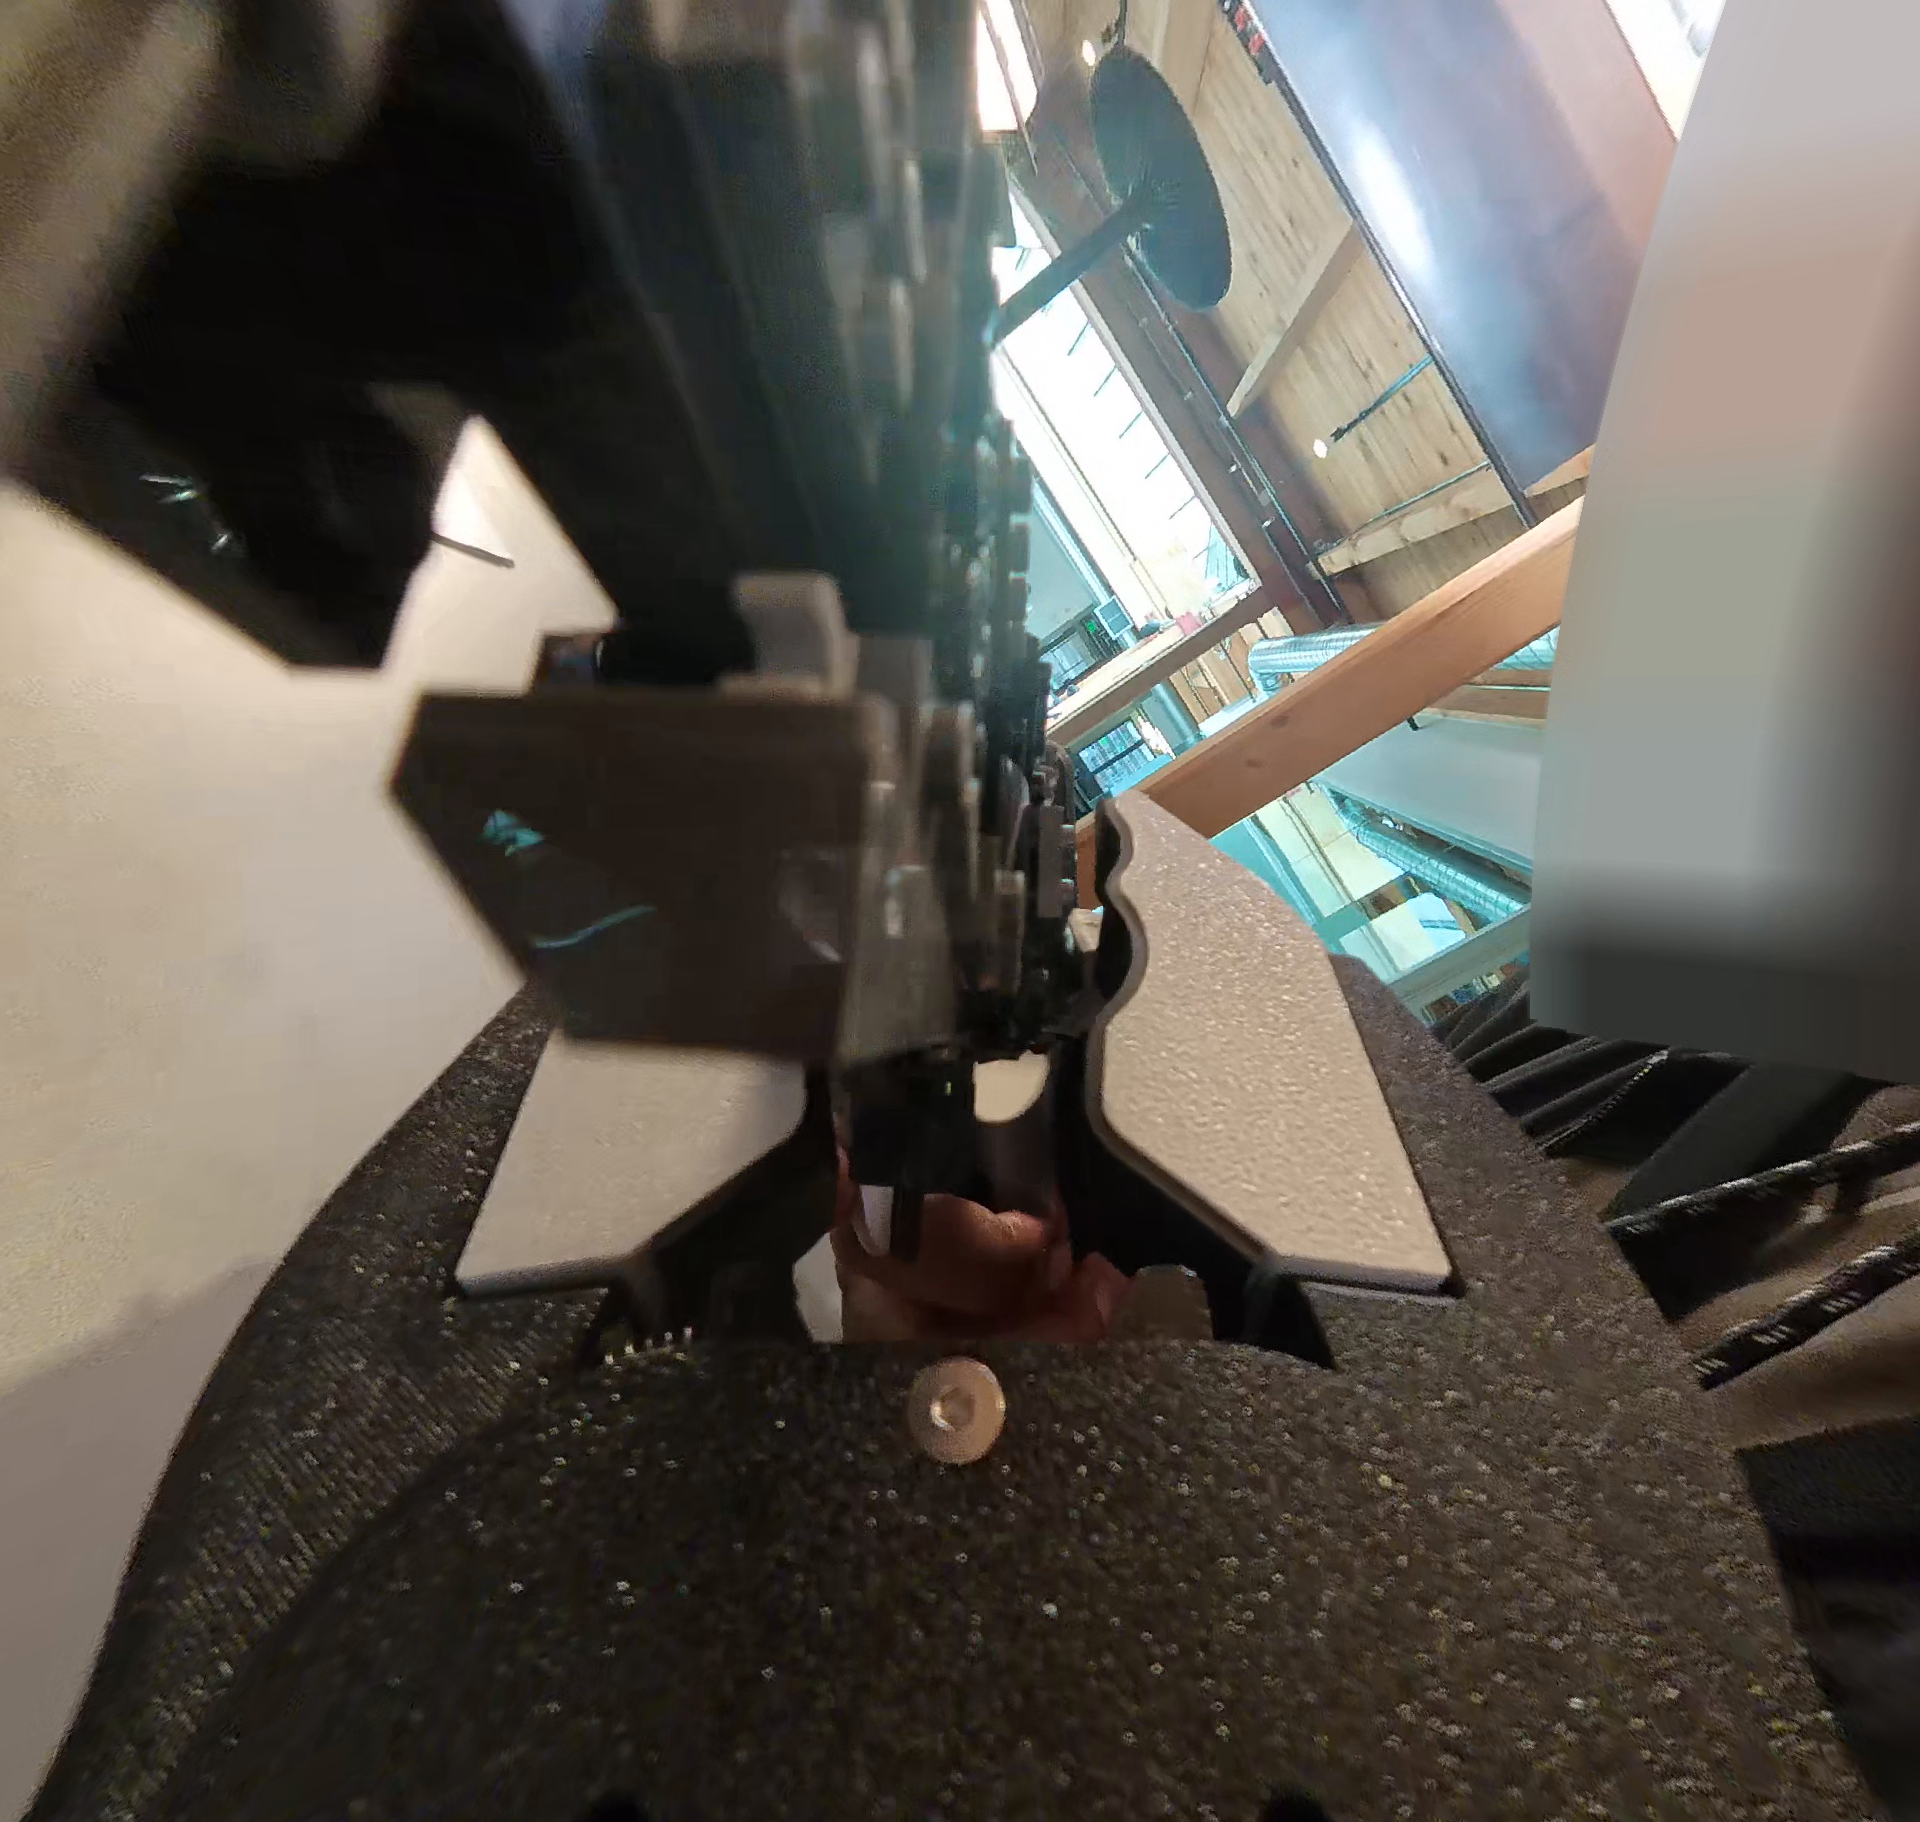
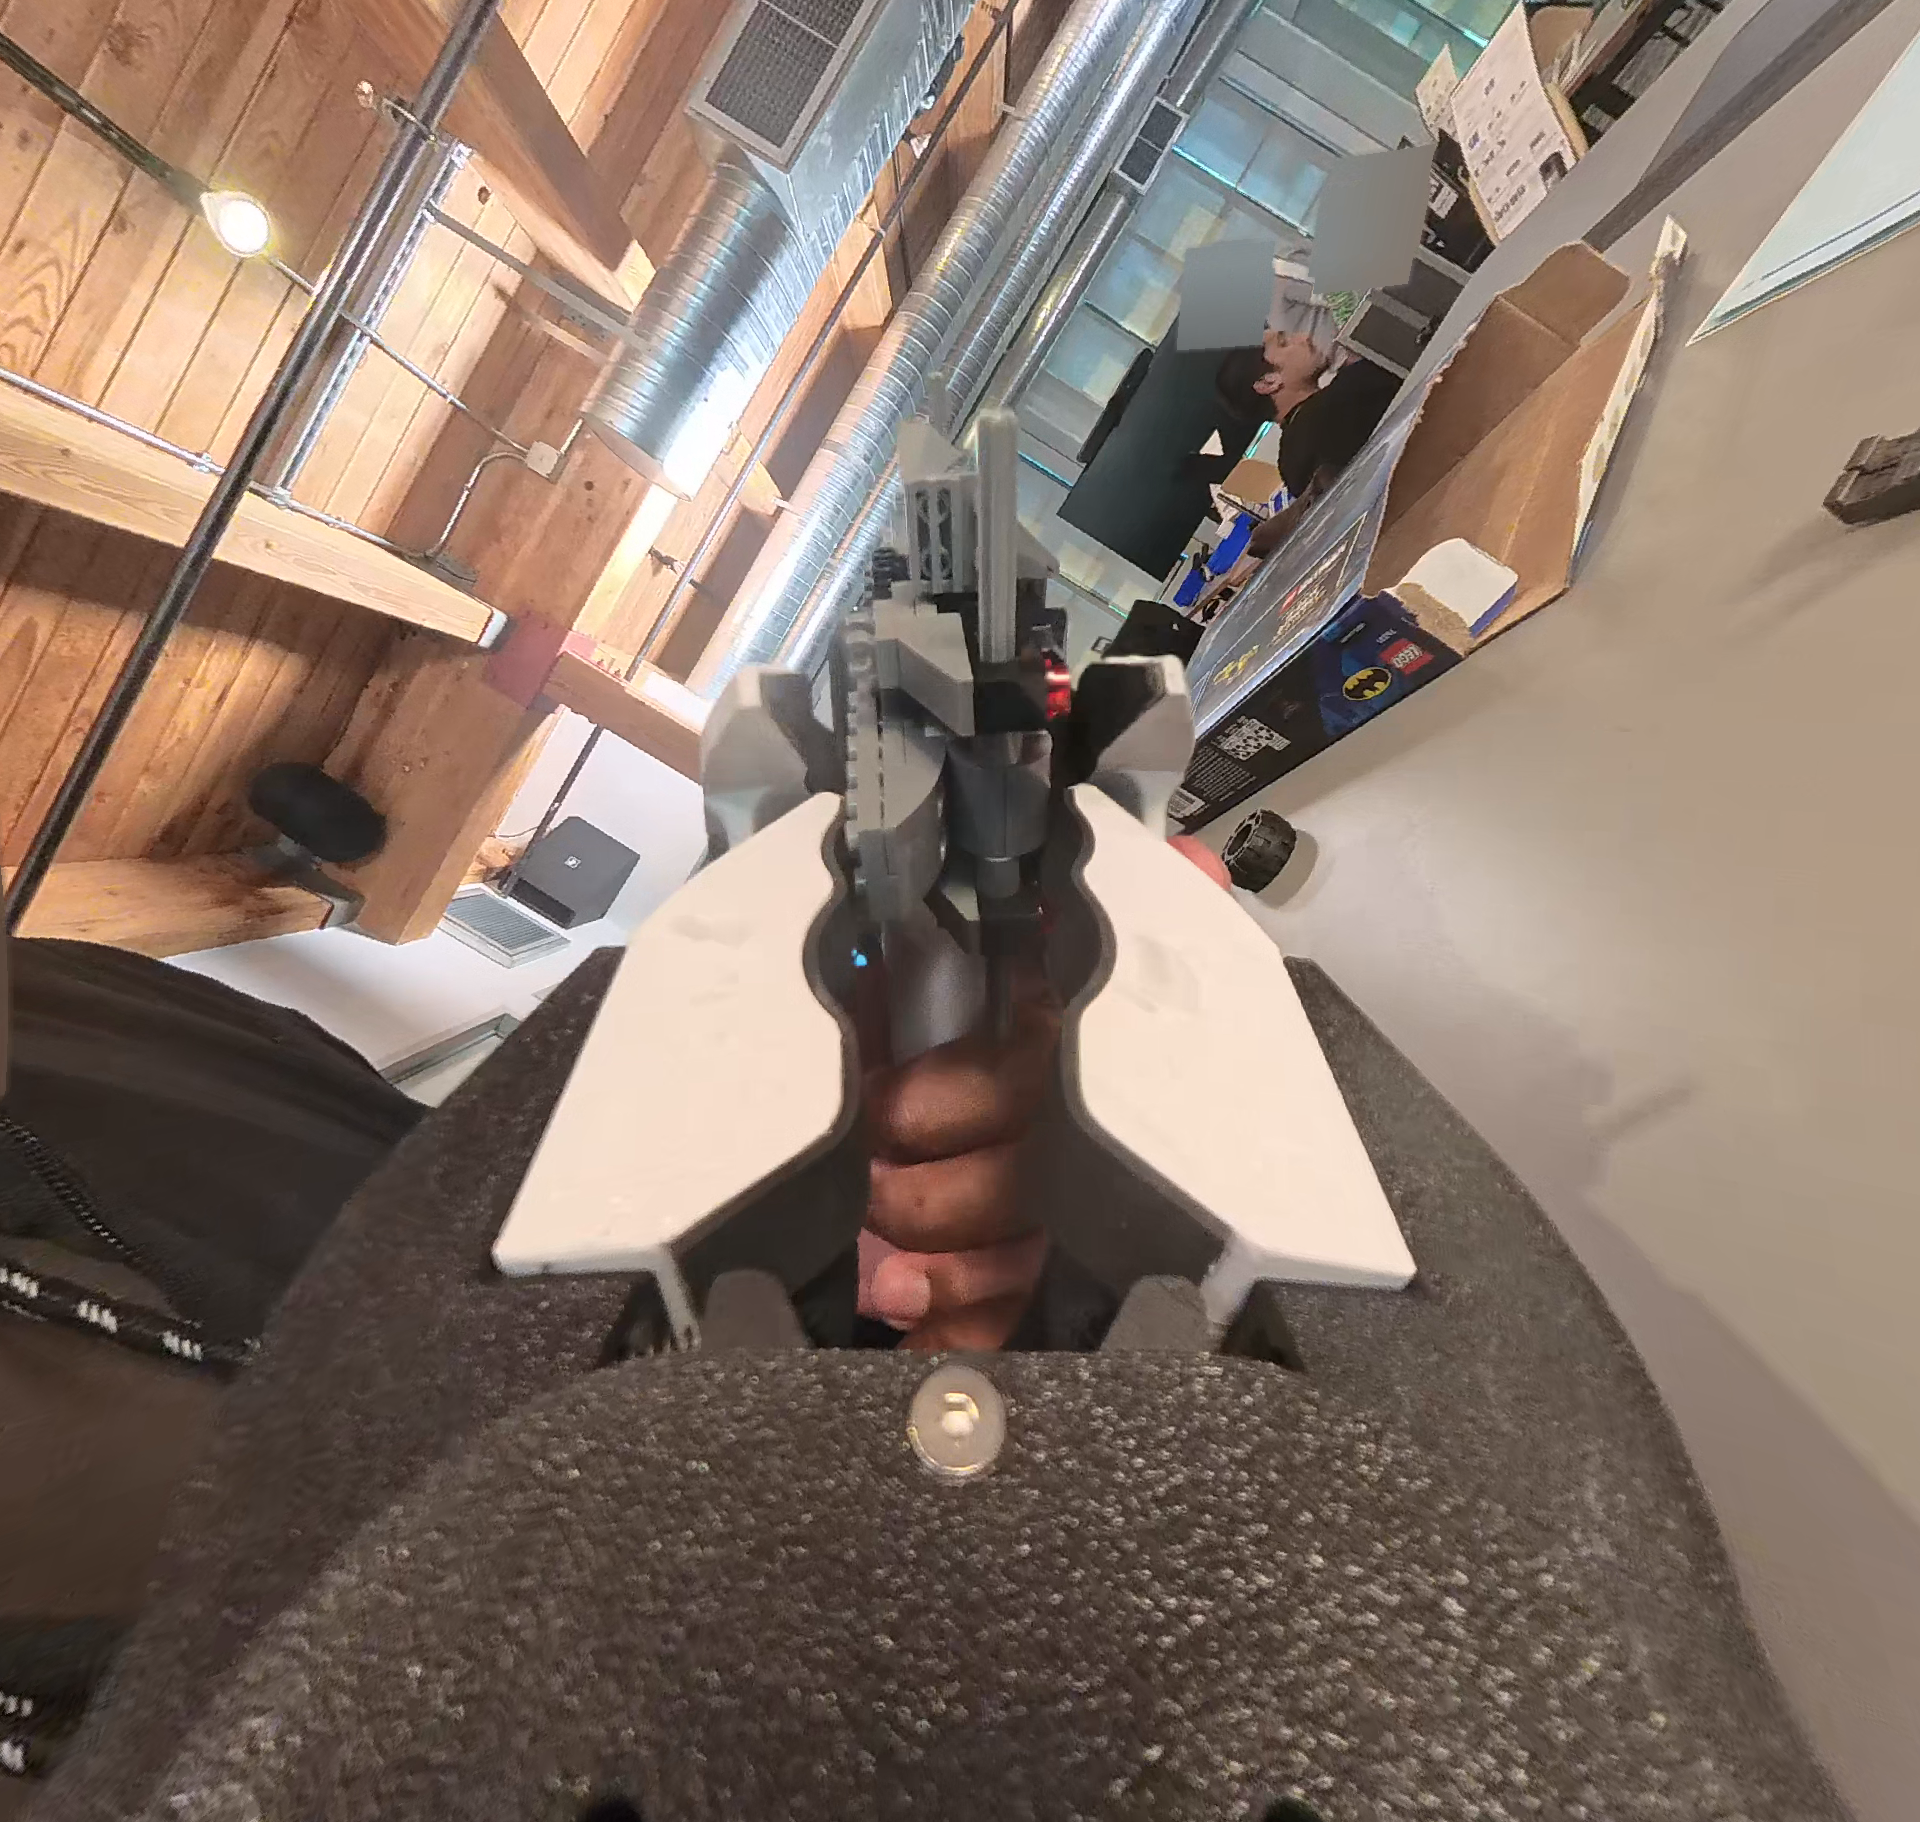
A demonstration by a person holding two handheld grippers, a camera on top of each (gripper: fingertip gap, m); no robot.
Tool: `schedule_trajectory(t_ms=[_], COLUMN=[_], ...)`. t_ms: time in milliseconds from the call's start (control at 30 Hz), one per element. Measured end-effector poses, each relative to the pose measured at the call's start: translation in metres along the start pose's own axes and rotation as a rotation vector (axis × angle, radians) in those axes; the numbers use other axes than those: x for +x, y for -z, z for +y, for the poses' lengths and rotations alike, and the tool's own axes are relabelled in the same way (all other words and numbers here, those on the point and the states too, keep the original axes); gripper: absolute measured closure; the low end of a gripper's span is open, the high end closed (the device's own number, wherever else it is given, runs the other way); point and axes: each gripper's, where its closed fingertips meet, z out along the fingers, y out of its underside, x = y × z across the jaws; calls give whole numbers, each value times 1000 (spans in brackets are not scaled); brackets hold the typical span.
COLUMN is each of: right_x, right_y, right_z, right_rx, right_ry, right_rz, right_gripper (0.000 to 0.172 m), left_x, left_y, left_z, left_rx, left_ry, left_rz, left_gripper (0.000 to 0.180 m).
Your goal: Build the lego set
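Note:
My right gripper [image 2: 951,816] is shut on a grey and black brick-built model [image 2: 935,712] with a toothed grey plate and a red piece, and holds it up in the air. Beyond it, the left gripper's grey fingertips [image 2: 738,733] stand on either side of the model. In the left wrist view the model [image 1: 966,837] is very close and blurred. A dark block [image 1: 644,837], seemingly the right gripper's finger, covers my left finger. My left gripper [image 1: 935,899] is open around the model. Its right finger [image 1: 1195,993] lies just beside the model, with a thin gap at the tip.
A hand [image 2: 935,1149] shows under the right fingers. On the pale table [image 2: 1558,993] lie a small black wheel [image 2: 1259,850], a dark printed toy box [image 2: 1351,671], an open cardboard box [image 2: 1496,442] and a dark brick piece [image 2: 1881,479]. People sit far behind. The grippers are tip to tip, or close to it.

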Motion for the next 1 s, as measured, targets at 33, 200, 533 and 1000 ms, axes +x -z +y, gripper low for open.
schedule_trajectory(t_ms=[33, 200, 533, 1000], right_x=[-1, -5, -8, -6], right_y=[0, -2, -5, -7], right_z=[0, 2, 6, 5], right_rx=[-2, -10, -17, -7], right_ry=[3, 43, 114, 143], right_rz=[-5, -6, 31, 77], right_gripper=[137, 138, 138, 138], left_x=[1, 9, 7, 6], left_y=[0, 5, 11, 15], left_z=[-2, -16, -24, -27], left_rx=[13, 119, 224, 307], left_ry=[8, 77, 114, 208], left_rz=[9, 86, 74, 114], left_gripper=[130, 131, 135, 133])
